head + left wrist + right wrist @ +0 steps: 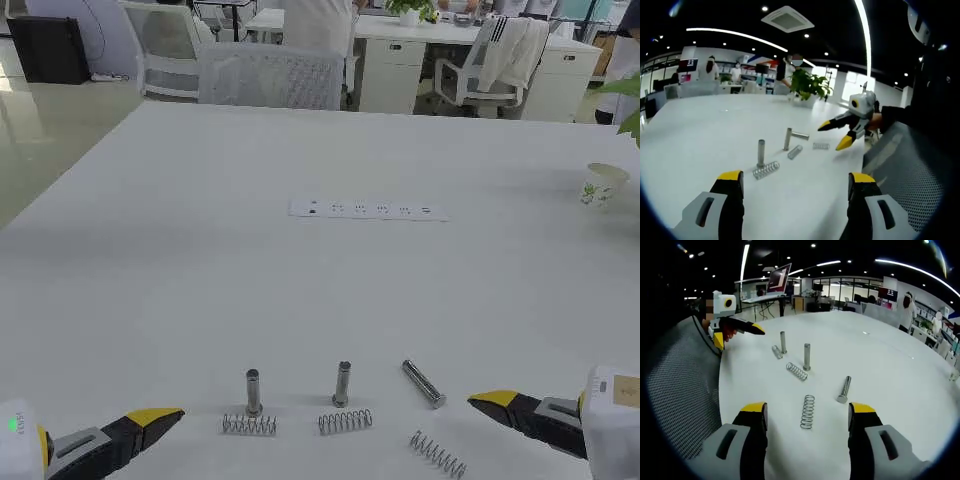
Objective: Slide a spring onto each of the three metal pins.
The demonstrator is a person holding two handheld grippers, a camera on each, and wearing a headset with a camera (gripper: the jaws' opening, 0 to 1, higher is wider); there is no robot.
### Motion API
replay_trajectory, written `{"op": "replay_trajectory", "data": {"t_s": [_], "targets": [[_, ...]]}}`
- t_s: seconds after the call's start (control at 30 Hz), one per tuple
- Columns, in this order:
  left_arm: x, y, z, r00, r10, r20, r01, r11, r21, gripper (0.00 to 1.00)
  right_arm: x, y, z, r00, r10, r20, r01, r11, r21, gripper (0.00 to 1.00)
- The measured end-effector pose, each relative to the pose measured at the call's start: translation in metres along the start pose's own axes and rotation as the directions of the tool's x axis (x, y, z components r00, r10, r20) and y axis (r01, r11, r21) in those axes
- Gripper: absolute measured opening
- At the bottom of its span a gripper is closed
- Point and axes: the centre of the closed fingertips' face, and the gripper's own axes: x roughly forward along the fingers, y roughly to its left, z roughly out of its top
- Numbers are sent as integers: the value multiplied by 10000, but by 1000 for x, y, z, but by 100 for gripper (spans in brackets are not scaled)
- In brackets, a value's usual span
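Two metal pins stand upright on the white table, the left pin (253, 391) and the middle pin (342, 384). A third pin (423, 384) lies flat to their right. A loose spring lies in front of each: left spring (249, 425), middle spring (345, 421), right spring (437, 454). My left gripper (168, 416) is open at the bottom left, short of the left spring (766, 170). My right gripper (487, 400) is open at the bottom right, facing the right spring (808, 411) and the lying pin (844, 389). Neither holds anything.
A white power strip (366, 210) lies mid-table and a paper cup (603, 185) stands at the far right. Mesh chairs (270, 75) and desks are beyond the far edge. A potted plant (810, 85) stands on the table's right end.
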Motion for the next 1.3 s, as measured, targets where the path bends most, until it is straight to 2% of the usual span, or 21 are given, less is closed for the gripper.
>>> {"op": "replay_trajectory", "data": {"t_s": [0.57,1.3], "targets": [[0,-1,-4,10000,-18,-91,18,10000,8,82,0,2,-3,10000,42,-59,-42,10000,6,64],[-2,-4,-3,9999,-54,-117,55,10000,49,82,0,6,-2,9999,58,-140,-59,10000,-62,64]]}}
